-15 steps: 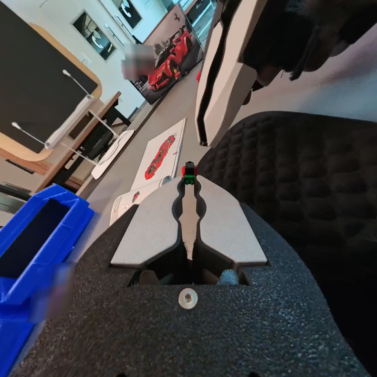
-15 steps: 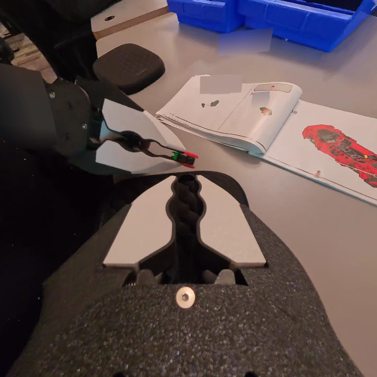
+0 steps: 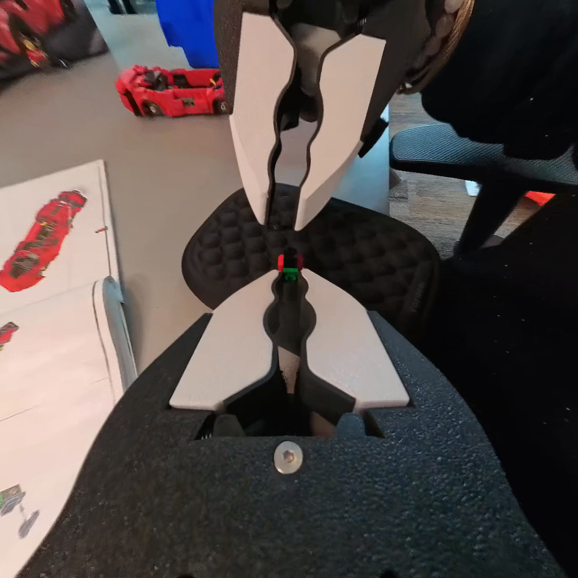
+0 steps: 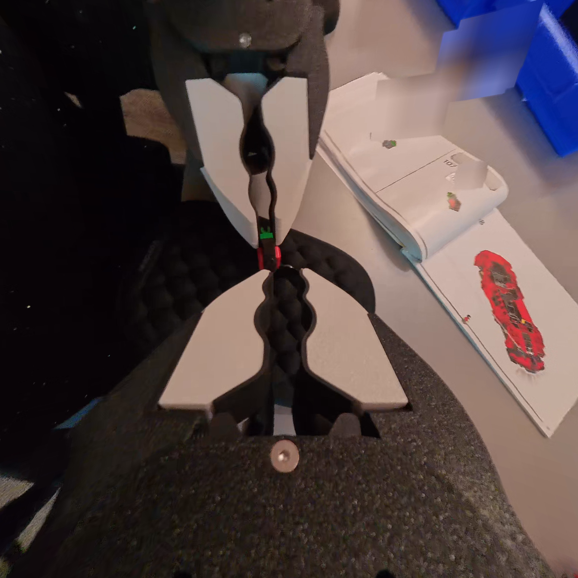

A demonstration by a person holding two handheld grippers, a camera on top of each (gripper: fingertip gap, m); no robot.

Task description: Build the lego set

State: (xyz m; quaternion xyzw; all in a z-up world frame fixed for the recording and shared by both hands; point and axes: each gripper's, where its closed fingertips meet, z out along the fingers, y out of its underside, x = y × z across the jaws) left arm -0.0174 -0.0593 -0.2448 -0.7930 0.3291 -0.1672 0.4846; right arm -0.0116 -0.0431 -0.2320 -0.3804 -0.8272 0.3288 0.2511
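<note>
Spreading under everything is a grey worktop (image 3: 162, 175), where the build looks well along. A red car (image 3: 170, 90) stands near its far edge in the left wrist view, body mostly formed, though motion blur hides which parts are missing. Behind it sits a blue bin (image 3: 187, 31). An open booklet (image 4: 438, 194) lies on the worktop, its pages showing small build steps, on top of a sheet printed with the finished car. A black quilted pad (image 3: 359, 250) rests at the near edge, under both tools.

The two tools meet tip to tip above the pad. The left tongs (image 3: 290, 274) are clamped on a tiny sub-assembly (image 3: 290, 266): a green piece gripped at the very tips, with a black core and red side pieces sticking out beyond. The right tongs (image 4: 285, 275) are slightly apart and empty, pointed at the sub-assembly's free end; in the right wrist view their tips seem to be just touching or nearly touching it, and I cannot tell which.

My judgement: the car is largely done, this small piece is already made up, and what remains is to adjust or hand it over, then fit it to the car. The piece is tiny, so a slip could drop it onto the pad.
</note>
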